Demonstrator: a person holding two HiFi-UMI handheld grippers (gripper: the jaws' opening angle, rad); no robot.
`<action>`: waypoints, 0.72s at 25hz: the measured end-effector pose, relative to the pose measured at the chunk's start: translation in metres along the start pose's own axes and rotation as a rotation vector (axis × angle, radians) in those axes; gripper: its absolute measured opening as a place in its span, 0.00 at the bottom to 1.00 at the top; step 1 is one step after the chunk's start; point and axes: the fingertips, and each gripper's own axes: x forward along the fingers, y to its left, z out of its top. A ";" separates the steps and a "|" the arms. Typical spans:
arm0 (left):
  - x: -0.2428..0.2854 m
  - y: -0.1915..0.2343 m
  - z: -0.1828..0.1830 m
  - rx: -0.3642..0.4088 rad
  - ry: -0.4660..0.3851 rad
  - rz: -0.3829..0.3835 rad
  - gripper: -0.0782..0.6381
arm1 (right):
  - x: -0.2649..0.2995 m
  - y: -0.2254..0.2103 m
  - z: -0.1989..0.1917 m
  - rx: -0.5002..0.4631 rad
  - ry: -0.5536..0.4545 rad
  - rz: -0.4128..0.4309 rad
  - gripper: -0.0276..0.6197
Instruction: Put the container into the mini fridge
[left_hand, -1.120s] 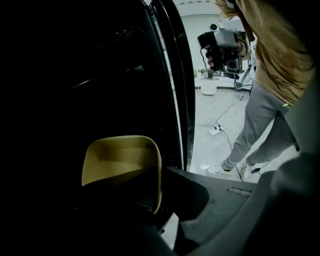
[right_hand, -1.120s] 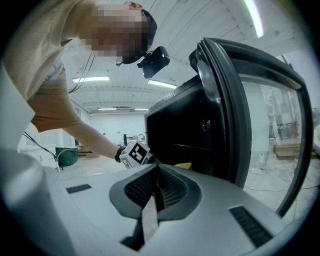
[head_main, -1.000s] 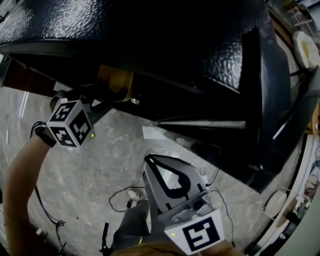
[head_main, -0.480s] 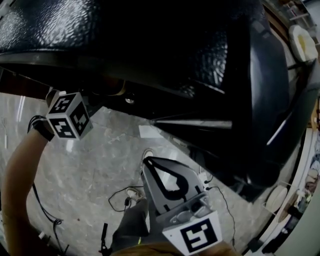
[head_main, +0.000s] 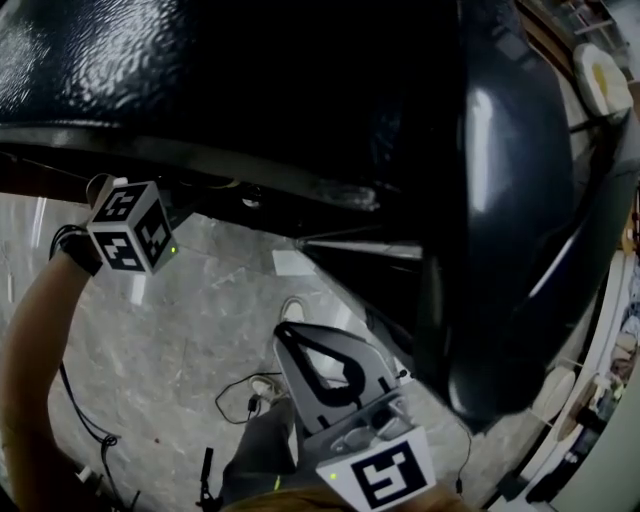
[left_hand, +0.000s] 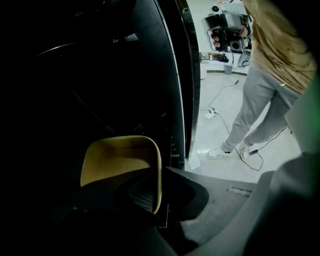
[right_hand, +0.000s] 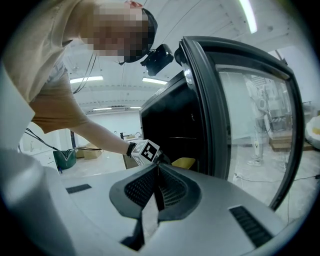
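The container (left_hand: 117, 160) sits inside the fridge (head_main: 250, 60), between the left tongs (left_hand: 162, 192). The door (head_main: 510, 200) stands open at right. The right tongs (right_hand: 158, 175) hang outside, above a cable (head_main: 240, 385) on the floor (head_main: 180, 330).

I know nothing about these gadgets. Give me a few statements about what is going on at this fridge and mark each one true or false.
1. The left claw grips a yellow container. True.
2. The mini fridge has its door shut. False: the door stands open.
3. The right claw carries a second container. False: its jaws are together with nothing between them.
4. Cables lie on the floor. True.
5. The container is blue. False: it is yellow.
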 end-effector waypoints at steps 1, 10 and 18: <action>0.001 0.003 0.000 0.005 0.003 0.004 0.13 | 0.000 -0.001 -0.002 0.000 0.004 0.001 0.05; 0.004 0.020 0.001 0.044 0.018 0.098 0.14 | 0.001 -0.008 0.000 -0.001 -0.009 0.002 0.05; -0.007 0.025 0.005 0.021 -0.026 0.150 0.20 | 0.002 -0.003 0.000 0.005 -0.002 0.010 0.05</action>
